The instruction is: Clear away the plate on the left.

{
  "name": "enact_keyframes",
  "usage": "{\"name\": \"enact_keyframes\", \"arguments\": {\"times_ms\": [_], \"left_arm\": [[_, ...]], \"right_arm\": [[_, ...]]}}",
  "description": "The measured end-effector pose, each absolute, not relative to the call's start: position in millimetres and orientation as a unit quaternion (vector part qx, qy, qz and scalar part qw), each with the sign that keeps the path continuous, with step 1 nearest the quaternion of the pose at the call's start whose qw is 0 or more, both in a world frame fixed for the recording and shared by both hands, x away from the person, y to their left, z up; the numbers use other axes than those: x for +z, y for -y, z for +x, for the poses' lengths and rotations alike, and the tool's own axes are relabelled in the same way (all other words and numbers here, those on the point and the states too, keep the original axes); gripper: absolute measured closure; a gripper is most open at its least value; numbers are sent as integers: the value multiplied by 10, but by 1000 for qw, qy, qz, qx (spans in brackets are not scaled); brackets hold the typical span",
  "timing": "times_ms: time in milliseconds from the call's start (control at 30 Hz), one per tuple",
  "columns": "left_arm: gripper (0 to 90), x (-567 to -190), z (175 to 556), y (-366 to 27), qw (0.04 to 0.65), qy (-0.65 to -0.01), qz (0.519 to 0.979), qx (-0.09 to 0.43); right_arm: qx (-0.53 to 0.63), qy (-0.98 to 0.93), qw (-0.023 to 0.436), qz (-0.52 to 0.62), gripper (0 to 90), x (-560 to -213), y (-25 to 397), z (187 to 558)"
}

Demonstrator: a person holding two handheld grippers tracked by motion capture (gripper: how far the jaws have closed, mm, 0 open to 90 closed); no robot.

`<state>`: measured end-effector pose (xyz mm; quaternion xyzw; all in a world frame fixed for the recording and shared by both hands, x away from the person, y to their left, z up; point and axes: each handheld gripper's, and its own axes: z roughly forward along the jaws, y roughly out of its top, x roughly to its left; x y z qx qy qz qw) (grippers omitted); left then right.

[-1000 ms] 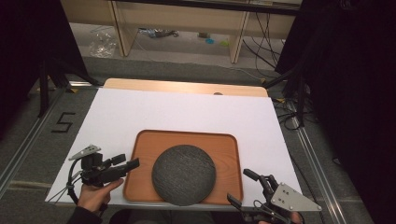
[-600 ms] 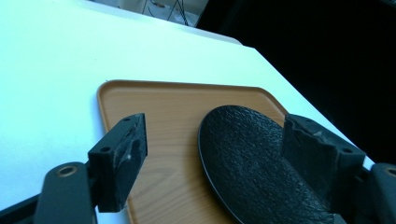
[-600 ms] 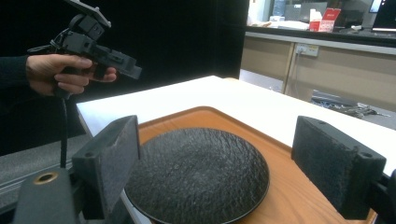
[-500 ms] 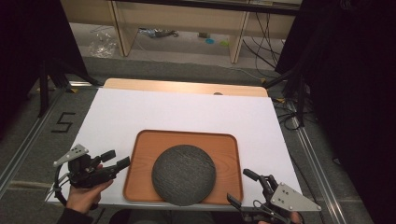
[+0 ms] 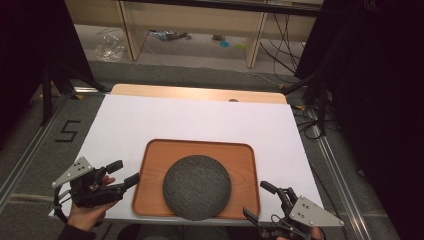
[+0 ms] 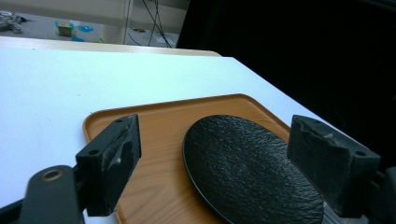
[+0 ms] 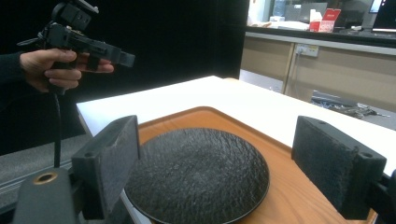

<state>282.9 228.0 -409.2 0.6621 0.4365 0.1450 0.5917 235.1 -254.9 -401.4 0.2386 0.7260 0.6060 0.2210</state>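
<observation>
Both grippers hang off the near edge of the table with their jaws spread wide and nothing between them: the left gripper (image 5: 124,173) just outside the tray's (image 5: 155,150) left rim, the right gripper (image 5: 260,199) at the tray's near right corner. The dark round plate (image 5: 197,187) lies flat on the wooden tray, toward its near edge, its rim reaching the tray's front lip or slightly over it.

The likely trouble is the plate's low, flat rim. A jaw coming in level may ride over the top or strike the tray's raised lip instead of getting under the plate. A push from one side only would slide the plate across the smooth wood, and since it sits so close to the table's near edge, it could tip off toward the person.
</observation>
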Motion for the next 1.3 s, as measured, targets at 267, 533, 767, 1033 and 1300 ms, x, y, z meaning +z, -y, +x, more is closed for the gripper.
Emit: {"name": "enact_keyframes", "arguments": {"times_ms": [267, 533, 767, 1033, 1300], "left_arm": [[166, -4070, 2726, -2208, 583, -410, 681, 167], [163, -4049, 2617, -2154, 586, -390, 687, 181], [164, -4044, 2539, -2123, 587, -385, 688, 184], [164, -4027, 2508, -2138, 591, -384, 682, 194], [164, -4037, 2530, -2135, 586, -388, 685, 194]], "right_arm": [[605, -727, 212, 245, 165, -4013, 2546, 2336], [607, -727, 213, 240, 165, -4015, 2541, 2345], [610, -721, 224, 239, 164, -4011, 2545, 2346], [609, -722, 221, 241, 163, -4012, 2542, 2343], [611, -720, 224, 242, 163, -4010, 2540, 2342]]}}
